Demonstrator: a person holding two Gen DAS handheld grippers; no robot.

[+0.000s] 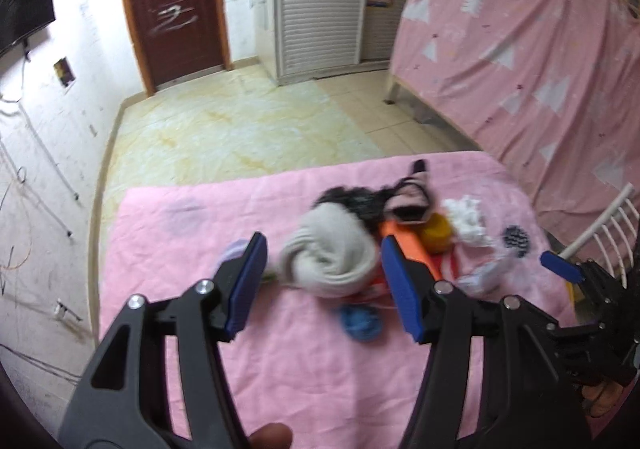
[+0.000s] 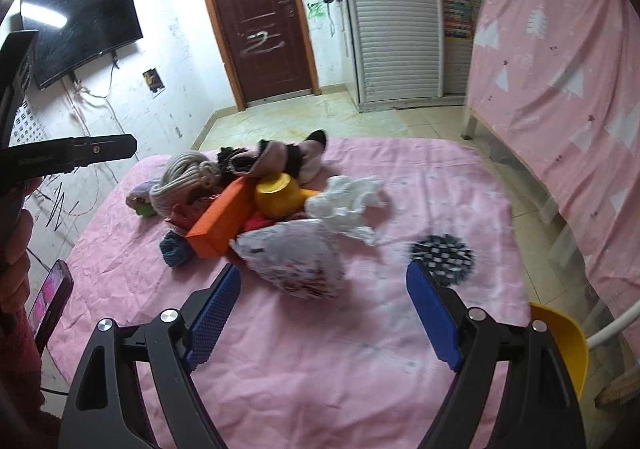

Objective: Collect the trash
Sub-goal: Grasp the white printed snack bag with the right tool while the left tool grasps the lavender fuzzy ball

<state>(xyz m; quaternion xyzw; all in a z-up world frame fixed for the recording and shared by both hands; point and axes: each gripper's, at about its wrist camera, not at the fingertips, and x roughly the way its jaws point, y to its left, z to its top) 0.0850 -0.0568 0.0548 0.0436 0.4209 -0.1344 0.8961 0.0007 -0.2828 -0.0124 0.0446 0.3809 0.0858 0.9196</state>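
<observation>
Two tongs held wide open and empty over a heaped pink cloth (image 2: pixel 400 389).

One orange box (image 2: pixel 220 221), one yellow cup (image 2: pixel 276 197) and one crumpled bag (image 2: pixel 296 261) are seen ahead of the right tongs (image 2: pixel 320 313); one rolled sock (image 1: pixel 332 253) lies between the left tongs (image 1: pixel 320 285) fingers.

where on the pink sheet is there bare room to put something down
Bare: the near stretch of the pink sheet between the grippers and the pile, and the left part short of the grey sock. Crowded: the centre, around the orange box, yellow cup, plastic bag and white tissue.
</observation>
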